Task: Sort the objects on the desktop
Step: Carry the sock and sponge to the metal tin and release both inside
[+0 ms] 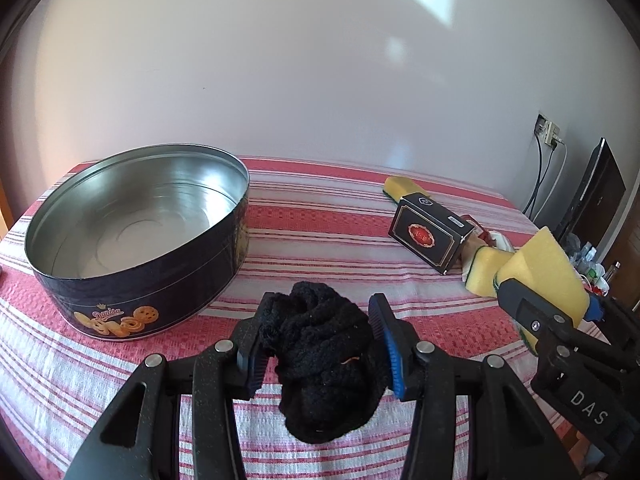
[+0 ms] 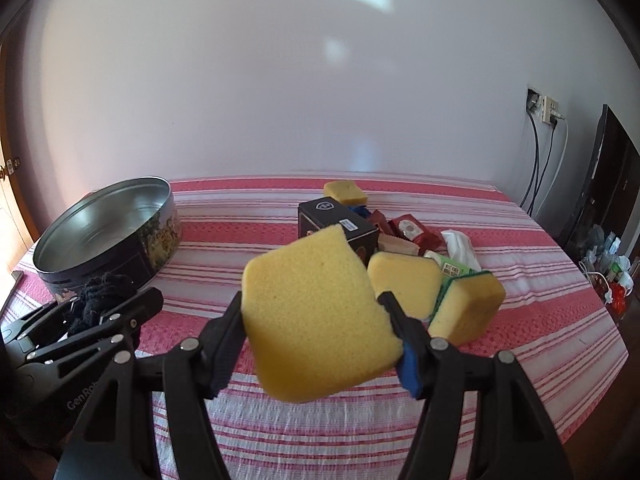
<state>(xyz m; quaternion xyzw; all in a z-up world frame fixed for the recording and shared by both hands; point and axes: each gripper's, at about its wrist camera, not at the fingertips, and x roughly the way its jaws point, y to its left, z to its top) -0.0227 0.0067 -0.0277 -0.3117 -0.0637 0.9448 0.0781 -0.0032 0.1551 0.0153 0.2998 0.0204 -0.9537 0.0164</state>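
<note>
My left gripper [image 1: 320, 344] is shut on a black knitted cloth [image 1: 324, 360] and holds it just above the striped tablecloth, right of an open round cookie tin [image 1: 136, 236]. My right gripper [image 2: 316, 320] is shut on a yellow sponge [image 2: 316, 316], lifted above the table. The tin [image 2: 108, 232] shows far left in the right wrist view, with the left gripper [image 2: 76, 320] and cloth [image 2: 104, 292] in front of it. The held sponge also shows in the left wrist view [image 1: 544, 268].
A black box [image 2: 340, 224], more yellow sponges [image 2: 404, 280] [image 2: 468, 308] [image 2: 344, 192], red packets [image 2: 408, 228] and a tissue pack [image 2: 460, 248] lie at centre right. The red striped tablecloth [image 2: 240, 232] covers the table. Cables and a wall socket [image 2: 544, 112] are at the right.
</note>
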